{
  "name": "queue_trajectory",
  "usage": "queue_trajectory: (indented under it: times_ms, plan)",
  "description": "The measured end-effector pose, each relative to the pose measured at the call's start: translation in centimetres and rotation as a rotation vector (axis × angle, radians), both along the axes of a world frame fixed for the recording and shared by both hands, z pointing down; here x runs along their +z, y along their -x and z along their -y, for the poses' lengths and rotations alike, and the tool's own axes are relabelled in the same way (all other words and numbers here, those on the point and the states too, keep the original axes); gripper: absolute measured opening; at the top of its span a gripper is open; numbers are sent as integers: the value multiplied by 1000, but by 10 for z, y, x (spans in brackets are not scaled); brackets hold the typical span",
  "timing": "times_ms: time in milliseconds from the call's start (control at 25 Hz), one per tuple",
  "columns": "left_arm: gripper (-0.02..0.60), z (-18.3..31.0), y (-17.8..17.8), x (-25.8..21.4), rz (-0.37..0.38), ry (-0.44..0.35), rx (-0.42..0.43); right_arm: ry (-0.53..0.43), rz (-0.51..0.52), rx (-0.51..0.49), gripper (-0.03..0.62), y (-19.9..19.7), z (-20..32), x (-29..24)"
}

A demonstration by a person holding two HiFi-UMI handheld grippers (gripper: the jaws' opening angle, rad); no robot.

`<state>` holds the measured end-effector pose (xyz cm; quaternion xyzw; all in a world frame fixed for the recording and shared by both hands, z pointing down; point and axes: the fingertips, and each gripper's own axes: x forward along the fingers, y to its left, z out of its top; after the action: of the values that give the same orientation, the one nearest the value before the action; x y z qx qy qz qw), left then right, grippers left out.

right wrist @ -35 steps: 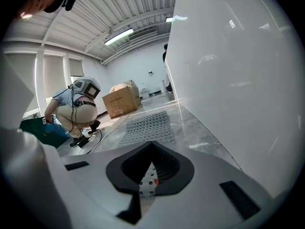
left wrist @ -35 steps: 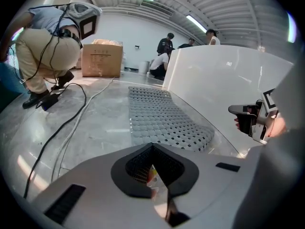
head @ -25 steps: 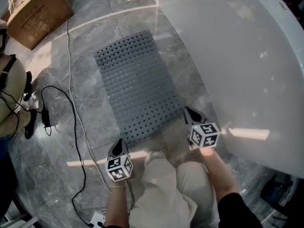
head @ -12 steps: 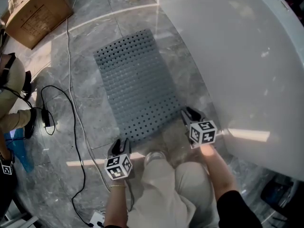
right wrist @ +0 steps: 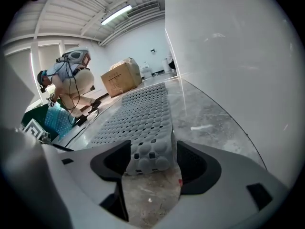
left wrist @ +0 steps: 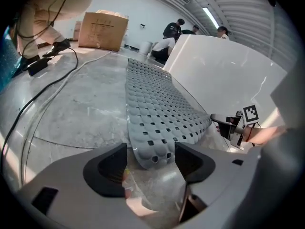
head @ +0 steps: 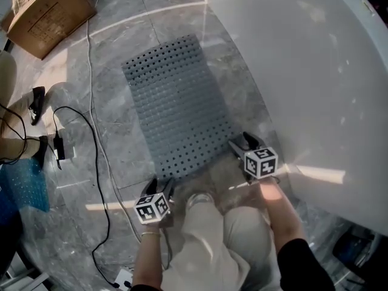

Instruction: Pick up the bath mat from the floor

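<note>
**Both sets of jaws spread wide over the near corners of the bath mat**

The grey, hole-dotted bath mat lay flat on the grey marble floor, its long right edge running beside the white bathtub. The person crouched at its near end, 1 knee between the 2 grippers.

The left gripper pointed down at the mat's near left corner. In the left gripper view its jaws had just been opening and stood wide apart. The rounded corner of the mat sat in the gap between the tips and filled most of it, and neither pad pressed on it. The right gripper showed at the mat's other near corner.

The right gripper pointed down at the near right corner, close to the tub wall. In the right gripper view its jaws had also just been opening and were released. The mat's corner stood between them, closer to the jaw on the picture's left, with floor showing beside the other jaw. The mat was not gripped.

A black cable trailed over the floor left of the mat, and a cardboard box stood beyond its far left corner.
</note>
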<state>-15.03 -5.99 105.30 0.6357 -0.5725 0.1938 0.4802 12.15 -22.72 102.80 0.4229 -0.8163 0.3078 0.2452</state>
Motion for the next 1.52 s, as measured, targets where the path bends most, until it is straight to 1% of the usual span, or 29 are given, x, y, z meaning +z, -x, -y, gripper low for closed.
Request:
queue_trajectory:
  times_ms: [280,440,520,560,720,760,800,920,1040,1160,1240,1520]
  plan:
    - [299,0,-4,22,1,26,7,45,17,-35,295,2,3,12]
    - [293,2,-6,14,-42,20,-35,68,26,-52,293,2,3,17]
    - [274,1,-2,12,-55,15,-62,73,31,-56,289,2,2,17]
    - [229,1,1,11,-60,12,-76,75,32,-59,273,1,1,17]
    - [218,1,4,10,-73,-5,-88,65,17,-62,211,-5,-1,12]
    - [213,1,4,9,-74,-11,-91,57,11,-60,172,-8,-1,11]
    - [200,2,3,6,-80,-19,-95,51,8,-61,104,-10,-2,9]
    - [136,5,-1,-3,-95,-49,-108,42,6,-85,94,-8,-7,6]
    - [104,9,-4,-10,-74,-81,-87,28,15,-87,83,-5,-10,-1]
    - [91,11,-7,-18,-38,-104,-41,13,18,-92,61,-2,-13,-9]
    - [86,12,-9,-22,-30,-117,-19,7,30,-93,45,0,-15,-15]
    - [78,12,-11,-30,-18,-146,5,-14,65,-110,25,8,-22,-30]
